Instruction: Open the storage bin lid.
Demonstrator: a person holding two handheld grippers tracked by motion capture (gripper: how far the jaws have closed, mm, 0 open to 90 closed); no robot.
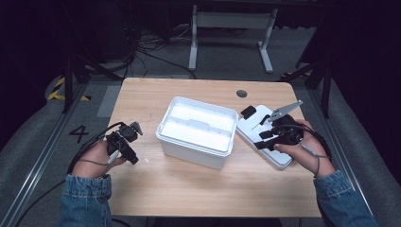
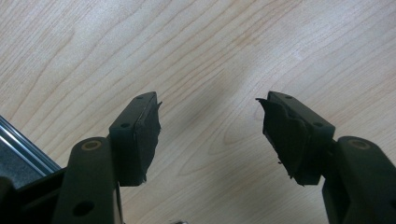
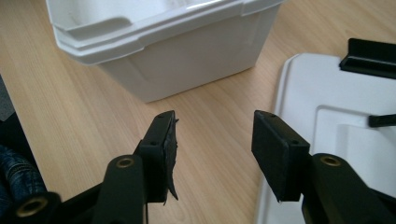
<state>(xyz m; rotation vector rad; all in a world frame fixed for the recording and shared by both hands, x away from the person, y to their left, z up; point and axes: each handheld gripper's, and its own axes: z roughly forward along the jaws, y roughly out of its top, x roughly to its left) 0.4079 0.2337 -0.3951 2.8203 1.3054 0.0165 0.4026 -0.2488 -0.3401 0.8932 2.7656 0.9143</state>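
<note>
1. Two hand-held grippers sit released: the left gripper point(image 1: 124, 142) over bare wooden table point(image 1: 189, 184), the right gripper point(image 3: 212, 140) jaws spread at the edge of the flat white plastic lid with black latches point(image 3: 336, 121).
2. The open white plastic storage box point(image 1: 197, 130) stands mid-table, the lid just beside it at right, long axes both running near-left to far-right.
3. Judged: lid pickup pending; next, clamp the lid's rim.

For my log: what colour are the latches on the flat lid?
Black, on the white lid; the right gripper view shows a latch best.
</note>
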